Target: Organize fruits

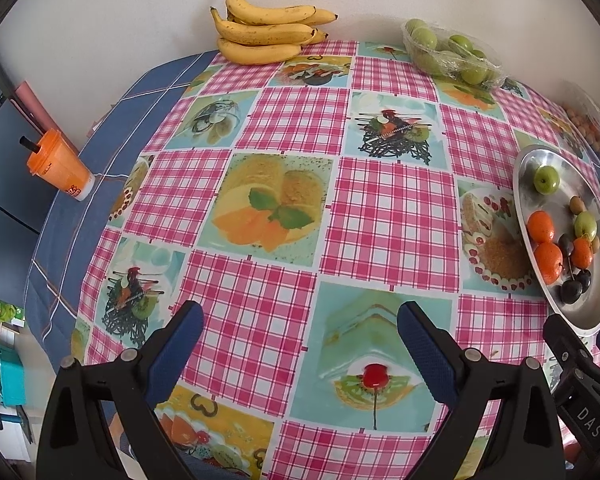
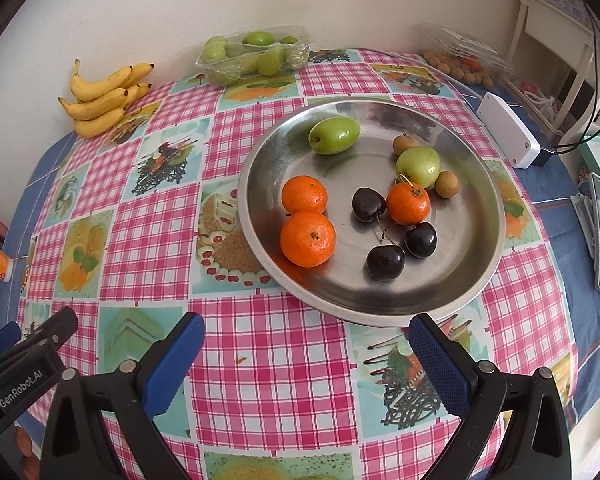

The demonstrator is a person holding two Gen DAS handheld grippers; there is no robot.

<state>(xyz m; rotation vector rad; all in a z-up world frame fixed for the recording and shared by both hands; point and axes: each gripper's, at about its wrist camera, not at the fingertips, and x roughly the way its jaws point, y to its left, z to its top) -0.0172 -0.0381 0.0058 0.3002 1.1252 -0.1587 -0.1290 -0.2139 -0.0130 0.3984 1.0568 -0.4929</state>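
Steel catches the light on the round tray, which sits on the desk just ahead of the right tool and holds the sorted fruit: two mandarins touching at the left, a third among three dark cherries, two green plums toward the back, and two small brown longans. Mixed kinds already lie together there, so the tray looks like the collecting point.

Farther back against the wall wait the supplies: a bunch of bananas, a clear punnet of green plums, and another clear box with small brown fruit, its contents hard to make out.

Both tools are spread wide with nothing between their blue pads. The left tool hovers over bare checked cloth, well apart from any fruit; the right one faces the tray rim. Probably each is poised to fetch another piece.

An orange cup stands at the desk's left edge.
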